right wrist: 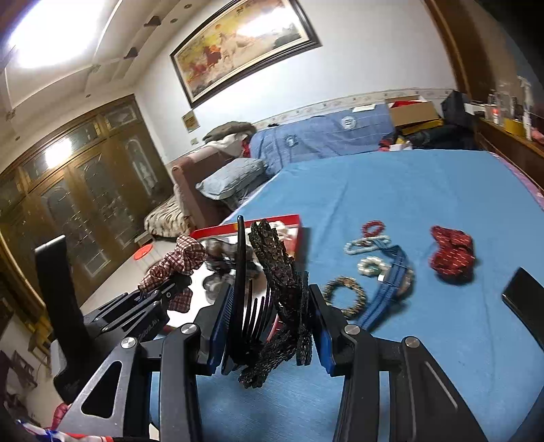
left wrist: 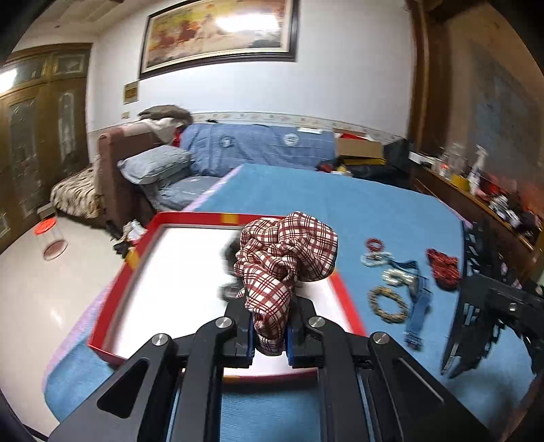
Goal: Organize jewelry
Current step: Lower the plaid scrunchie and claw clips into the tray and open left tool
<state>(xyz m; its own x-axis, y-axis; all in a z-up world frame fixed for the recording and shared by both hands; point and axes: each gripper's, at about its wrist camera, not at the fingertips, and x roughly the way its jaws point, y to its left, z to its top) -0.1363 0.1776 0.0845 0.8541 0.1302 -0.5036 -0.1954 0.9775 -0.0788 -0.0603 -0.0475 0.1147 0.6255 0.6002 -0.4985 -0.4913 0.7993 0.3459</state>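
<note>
White walls carry a large dark-framed painting [left wrist: 221, 29] of horses, with a patterned border strip lower down. A tall carved wooden wardrobe [right wrist: 74, 190] with glass panels fills the left side. A brown sofa [left wrist: 122, 163] holds a grey pillow [left wrist: 154, 168] and blue bedding. The floor [left wrist: 44, 289] is glossy pale tile; a bright ceiling light [right wrist: 57, 30] glares overhead

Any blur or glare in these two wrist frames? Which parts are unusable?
Left wrist: red tray rim and the loose jewelry smeared by motion, plaid scrunchie in the left tool sharp. Right wrist: ceiling light blown out, glare on the painting, blue strap blurred, hair comb in the right tool sharp.
</note>
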